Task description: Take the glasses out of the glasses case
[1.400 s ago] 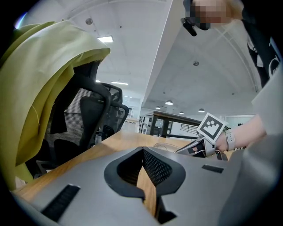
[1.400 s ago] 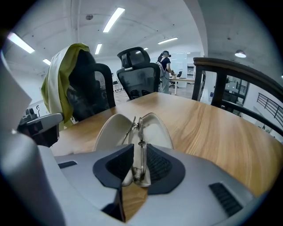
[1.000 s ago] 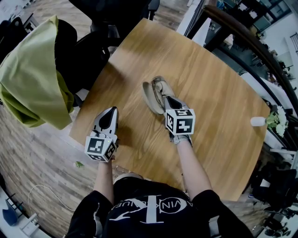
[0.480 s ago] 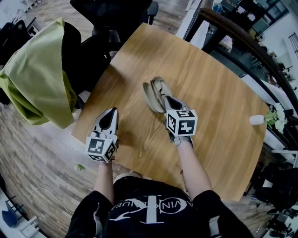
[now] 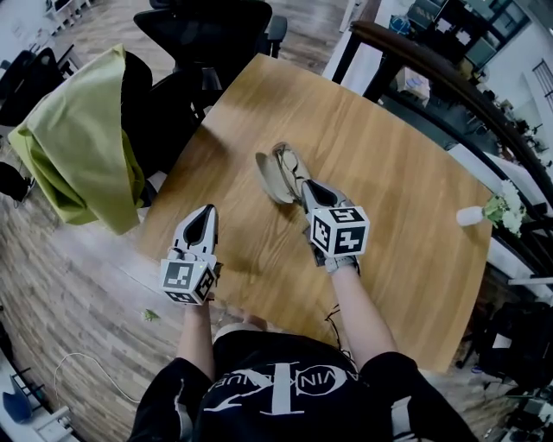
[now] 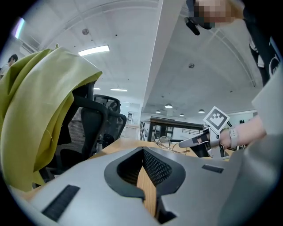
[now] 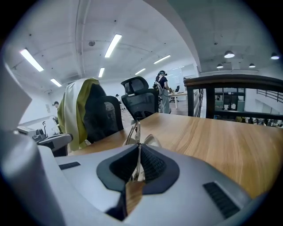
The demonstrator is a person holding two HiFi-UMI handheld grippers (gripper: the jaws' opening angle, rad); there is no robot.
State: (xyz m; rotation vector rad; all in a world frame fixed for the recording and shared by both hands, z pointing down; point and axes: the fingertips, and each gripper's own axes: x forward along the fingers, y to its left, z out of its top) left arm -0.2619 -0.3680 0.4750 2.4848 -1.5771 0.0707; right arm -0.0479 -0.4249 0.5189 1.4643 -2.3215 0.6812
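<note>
An open beige glasses case (image 5: 268, 179) lies on the round wooden table (image 5: 406, 207). Thin wire-framed glasses (image 5: 289, 162) are lifted just over the case, with my right gripper (image 5: 305, 186) shut on their frame. In the right gripper view the metal frame (image 7: 134, 129) runs up from between the closed pads of the right gripper (image 7: 138, 149). My left gripper (image 5: 207, 211) hovers over the table's near-left edge, apart from the case, shut with nothing in it. The left gripper view, past the left gripper (image 6: 143, 152), shows the glasses (image 6: 165, 141) and the right gripper (image 6: 194, 141) across the table.
A black office chair draped with a yellow-green jacket (image 5: 78, 151) stands left of the table, and another black chair (image 5: 207, 26) at its far side. A small white vase with flowers (image 5: 494, 211) sits at the table's right edge. A dark railing (image 5: 449, 65) runs behind.
The right gripper has risen a little with the glasses in it, so they come up off the case. The left gripper has lifted slightly too, still shut.
</note>
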